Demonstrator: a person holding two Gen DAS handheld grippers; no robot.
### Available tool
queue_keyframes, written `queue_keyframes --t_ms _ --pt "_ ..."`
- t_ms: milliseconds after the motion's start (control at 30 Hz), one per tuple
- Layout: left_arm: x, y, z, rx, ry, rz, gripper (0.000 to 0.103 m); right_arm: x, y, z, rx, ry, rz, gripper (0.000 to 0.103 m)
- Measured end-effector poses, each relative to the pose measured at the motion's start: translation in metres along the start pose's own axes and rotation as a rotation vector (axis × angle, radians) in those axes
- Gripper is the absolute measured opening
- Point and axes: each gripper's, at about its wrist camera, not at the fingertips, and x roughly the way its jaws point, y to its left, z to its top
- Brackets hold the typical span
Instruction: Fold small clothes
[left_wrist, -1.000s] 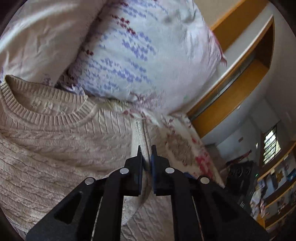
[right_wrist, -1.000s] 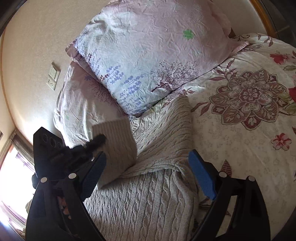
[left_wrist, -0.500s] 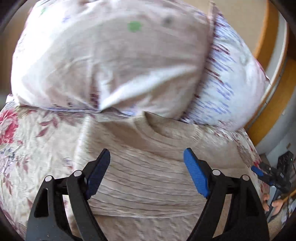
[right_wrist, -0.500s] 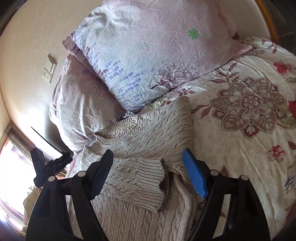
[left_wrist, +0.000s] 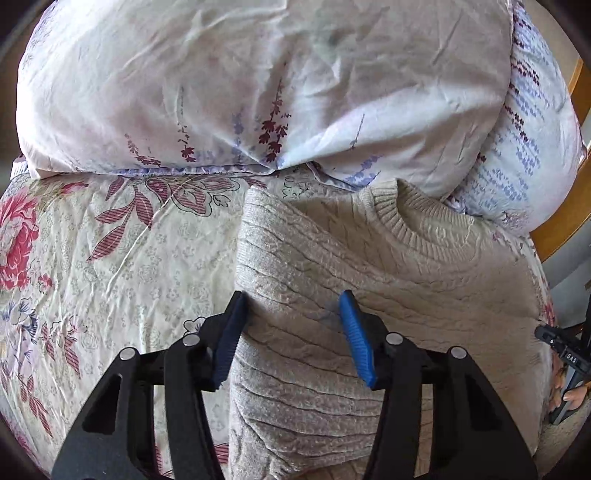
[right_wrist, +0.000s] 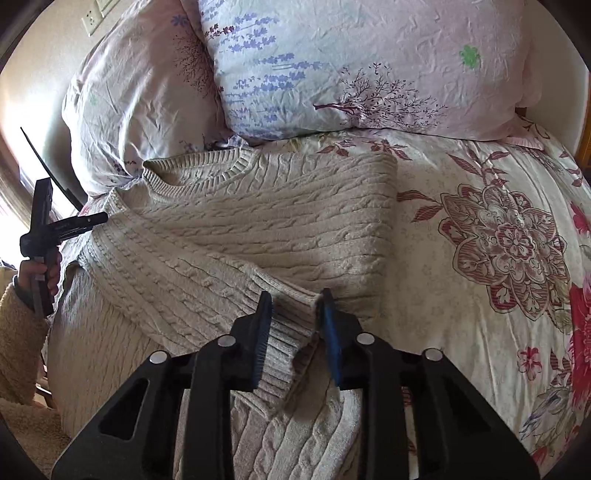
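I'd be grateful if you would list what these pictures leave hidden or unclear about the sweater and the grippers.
- Sweater hem: cut off by the bottom edge, both wrist views.
- Folded-in sleeve cuff: motion-blurred between the closing right gripper pads; grip uncertain.
- Left gripper: own view shows no contact; in the right wrist view it is tiny at the left edge.

Sweater (right_wrist: 258, 221) flat on bedspread (right_wrist: 461, 314), collar (left_wrist: 424, 229) touching 2 pillows (right_wrist: 351, 66) behind. Sleeve (right_wrist: 177, 273) folded across body, cuff (right_wrist: 291, 317) btwn right gripper (right_wrist: 295, 314) pads. Bare bedspread right of sweater.
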Motion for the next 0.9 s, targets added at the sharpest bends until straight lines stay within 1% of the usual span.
queue_keyframes --t_ms 33,67,100,167,300,367,433,467,500,567,633,700,800,867,900 --pt "0.001 -0.001 0.001 0.013 0.001 0.013 0.047 -0.002 -0.002 0.0 0.009 -0.007 0.003 0.013" --pt "0.002 -0.001 0.001 0.024 0.002 0.026 0.043 -0.004 -0.003 0.0 0.019 -0.013 0.014 0.008" --pt "0.003 -0.001 0.002 0.031 0.003 0.042 0.039 -0.006 -0.004 0.001 0.026 -0.018 0.028 0.008" --pt "0.004 0.0 0.003 0.037 0.006 0.062 0.038 -0.009 -0.001 0.003 0.006 -0.026 0.012 0.008" --pt "0.009 0.002 0.005 0.051 0.012 0.086 0.044 0.002 0.001 0.002 -0.02 0.011 -0.013 0.01" --pt "0.016 -0.005 0.009 0.063 0.012 0.099 0.044 0.004 0.001 0.001 -0.03 0.007 -0.012 0.01" --pt "0.019 -0.009 0.01 0.069 0.009 0.095 0.038 0.004 0.004 0.0 -0.045 -0.003 -0.007 0.008" --pt "0.02 -0.009 0.011 0.069 0.008 0.086 0.027 0.002 0.005 0.0 -0.051 -0.009 -0.012 0.007" --pt "0.02 -0.01 0.012 0.067 0.006 0.07 0.019 0.001 0.006 0.0 -0.053 -0.02 -0.017 0.006" --pt "0.018 -0.009 0.013 0.053 -0.003 0.048 0.017 -0.005 0.006 0.005 -0.037 -0.049 -0.016 0.006" --pt "0.01 -0.002 0.013 0.029 -0.03 0.021 0.016 -0.016 0.005 0.015 -0.017 -0.097 0.008 0.006" --pt "-0.001 0.007 0.014 -0.013 -0.062 -0.037 0.015 -0.028 0.008 0.028 -0.016 -0.147 0.016 0.006" --pt "-0.014 0.02 0.016 -0.088 -0.116 -0.111 0.015 -0.036 0.013 0.049 -0.02 -0.211 -0.003 0.006" --pt "-0.017 0.031 0.016 -0.151 -0.149 -0.157 0.015 -0.029 0.009 0.06 0.004 -0.217 -0.032 0.006" --pt "-0.015 0.037 0.015 -0.183 -0.142 -0.162 0.015 -0.019 0.005 0.063 0.023 -0.193 -0.051 0.006"
